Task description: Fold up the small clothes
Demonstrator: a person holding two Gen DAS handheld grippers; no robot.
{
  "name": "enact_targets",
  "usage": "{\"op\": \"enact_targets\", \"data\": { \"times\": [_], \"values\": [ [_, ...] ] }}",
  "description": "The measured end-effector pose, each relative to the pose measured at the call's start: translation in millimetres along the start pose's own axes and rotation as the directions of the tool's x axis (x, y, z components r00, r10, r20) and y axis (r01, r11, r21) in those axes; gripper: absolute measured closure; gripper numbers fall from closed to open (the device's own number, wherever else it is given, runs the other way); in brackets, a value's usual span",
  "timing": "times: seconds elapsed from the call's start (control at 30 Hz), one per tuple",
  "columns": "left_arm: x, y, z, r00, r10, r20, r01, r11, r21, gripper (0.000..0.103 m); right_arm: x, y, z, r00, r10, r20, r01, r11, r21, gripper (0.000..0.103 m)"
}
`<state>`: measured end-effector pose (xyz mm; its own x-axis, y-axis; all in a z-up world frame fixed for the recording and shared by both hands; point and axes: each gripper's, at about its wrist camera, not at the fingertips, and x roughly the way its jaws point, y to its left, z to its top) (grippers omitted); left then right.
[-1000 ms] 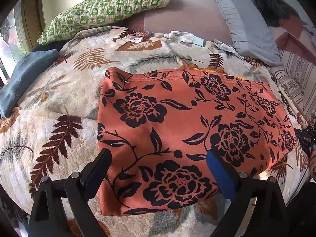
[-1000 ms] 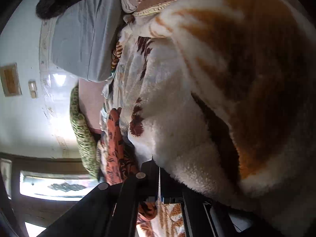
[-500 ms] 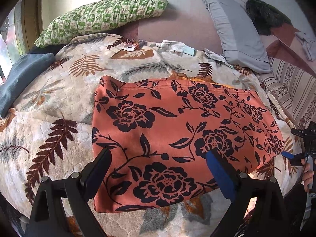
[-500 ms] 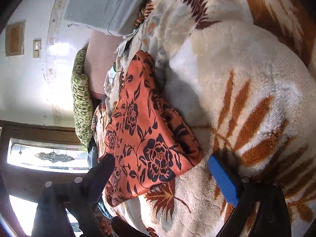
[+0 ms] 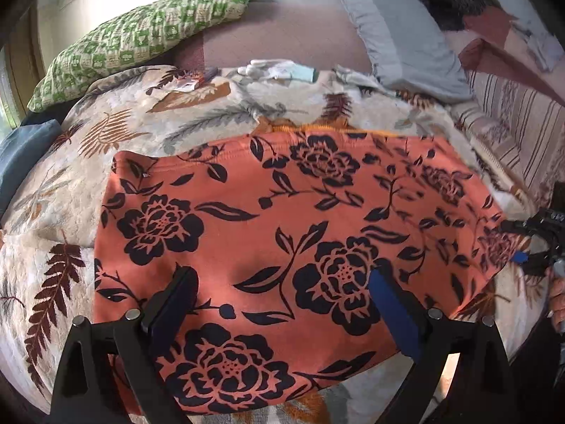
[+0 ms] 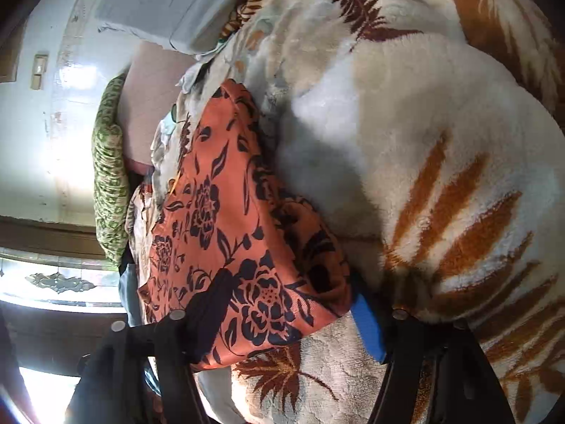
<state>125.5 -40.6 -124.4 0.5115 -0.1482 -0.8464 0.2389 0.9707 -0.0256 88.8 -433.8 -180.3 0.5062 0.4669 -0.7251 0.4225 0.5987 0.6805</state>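
An orange garment with black flowers (image 5: 282,233) lies spread flat on a fleece blanket (image 5: 70,183). My left gripper (image 5: 282,293) is open and hovers over the garment's near edge, a finger on each side of a flower. My right gripper (image 6: 289,300) is open, rolled on its side, with the garment's right corner (image 6: 268,275) between its fingers. The right gripper also shows at the garment's right edge in the left wrist view (image 5: 529,247).
A green patterned pillow (image 5: 141,35) and a grey pillow (image 5: 399,31) lean on the wall behind. A blue folded cloth (image 5: 21,152) lies at the left. Small white items (image 5: 279,70) sit at the blanket's far edge. Striped bedding (image 5: 512,130) lies to the right.
The right gripper went from shut against the blanket to open and moved in around the garment's corner. The left gripper moved forward over the garment's near edge.
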Motion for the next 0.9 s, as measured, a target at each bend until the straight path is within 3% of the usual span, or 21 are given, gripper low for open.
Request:
{"op": "enact_targets", "data": {
  "times": [0.03,0.07,0.1,0.2,0.4,0.63,0.9],
  "values": [
    [21.1,-4.2,-2.7,0.995,0.047,-0.089,-0.045,0.999,0.029,0.006,-0.1,3.6,0.2,1.0,-0.017,0.002,0.017,1.0,-0.018,0.036],
    [29.5,-6.8,-5.4,0.993,0.068,-0.1,-0.064,0.997,0.041,0.005,1.1,7.7,0.3,0.999,-0.041,0.0,0.041,0.998,-0.042,0.036],
    [25.1,-9.4,-6.0,0.995,0.078,-0.06,-0.076,0.996,0.044,0.005,2.8,11.0,0.3,0.998,-0.063,-0.003,0.062,0.996,-0.06,0.034],
    [13.2,-9.8,-3.1,0.998,0.004,-0.055,-0.004,1.0,0.008,0.005,3.6,18.2,0.9,0.996,-0.09,-0.012,0.088,0.992,-0.089,0.029],
    [-8.7,-1.9,3.1,1.0,0.003,-0.005,-0.003,0.998,-0.063,0.005,-1.9,27.7,-3.3,0.995,-0.088,0.046,0.093,0.99,-0.103,0.03],
    [10.9,3.0,-3.2,0.997,0.025,-0.075,-0.032,0.996,-0.083,0.005,6.2,24.5,-2.7,0.991,-0.121,0.053,0.125,0.989,-0.083,0.03],
    [16.9,0.0,-5.8,0.996,0.041,-0.081,-0.045,0.998,-0.054,0.005,8.5,21.3,-0.9,0.99,-0.134,0.044,0.137,0.988,-0.069,0.037]
  ]
}}
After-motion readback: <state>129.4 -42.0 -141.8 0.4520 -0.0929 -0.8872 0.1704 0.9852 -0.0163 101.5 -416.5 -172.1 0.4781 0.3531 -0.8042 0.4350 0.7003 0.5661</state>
